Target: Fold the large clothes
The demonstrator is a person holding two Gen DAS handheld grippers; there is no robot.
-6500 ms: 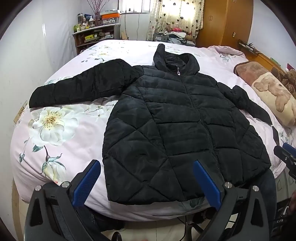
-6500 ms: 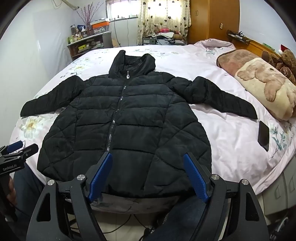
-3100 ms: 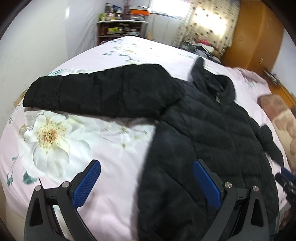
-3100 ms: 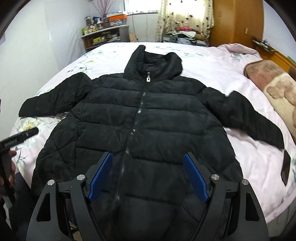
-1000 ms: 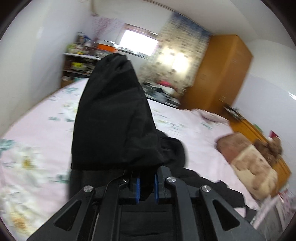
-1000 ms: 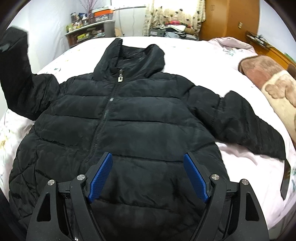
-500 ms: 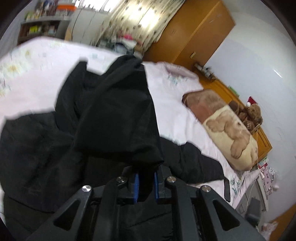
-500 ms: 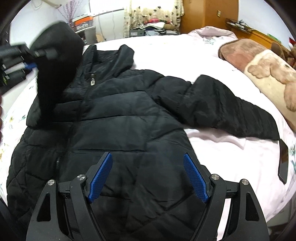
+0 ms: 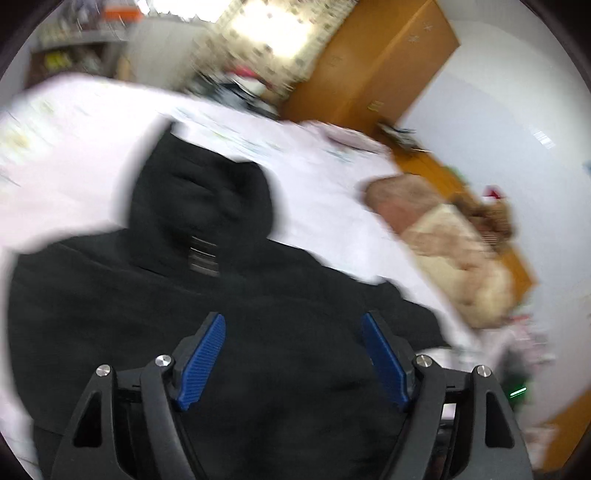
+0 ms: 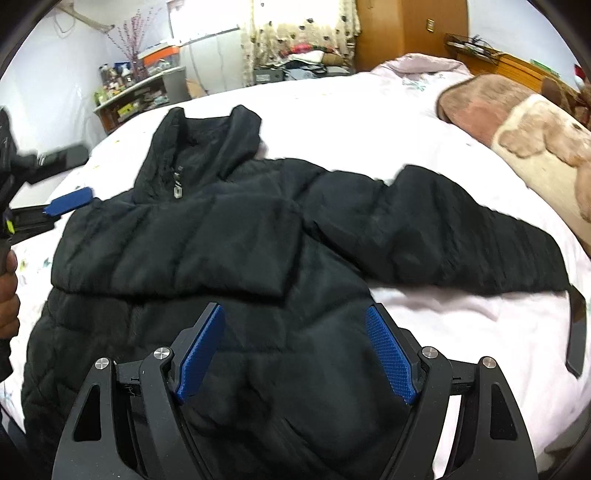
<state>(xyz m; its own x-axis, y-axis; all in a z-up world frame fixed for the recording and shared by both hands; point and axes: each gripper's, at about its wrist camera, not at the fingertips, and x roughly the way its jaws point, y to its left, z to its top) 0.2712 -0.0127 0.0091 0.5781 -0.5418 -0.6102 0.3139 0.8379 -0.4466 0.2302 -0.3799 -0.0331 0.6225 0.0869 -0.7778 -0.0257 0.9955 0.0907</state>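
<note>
The left tool (image 9: 293,356) tilts downward, its jaws opening with nothing pinched between the blue pads (image 9: 201,363). The right tool (image 10: 295,354) angles down more steeply, jaws spread wide and empty. A hand (image 10: 8,291) grips the left tool's handle.

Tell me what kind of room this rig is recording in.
A lived-in home bedroom, almost certainly. A black puffer jacket lies on a large bed with a pale floral sheet, a bear-print blanket at its side, a wooden wardrobe behind, and heart-print curtains at the window.
</note>
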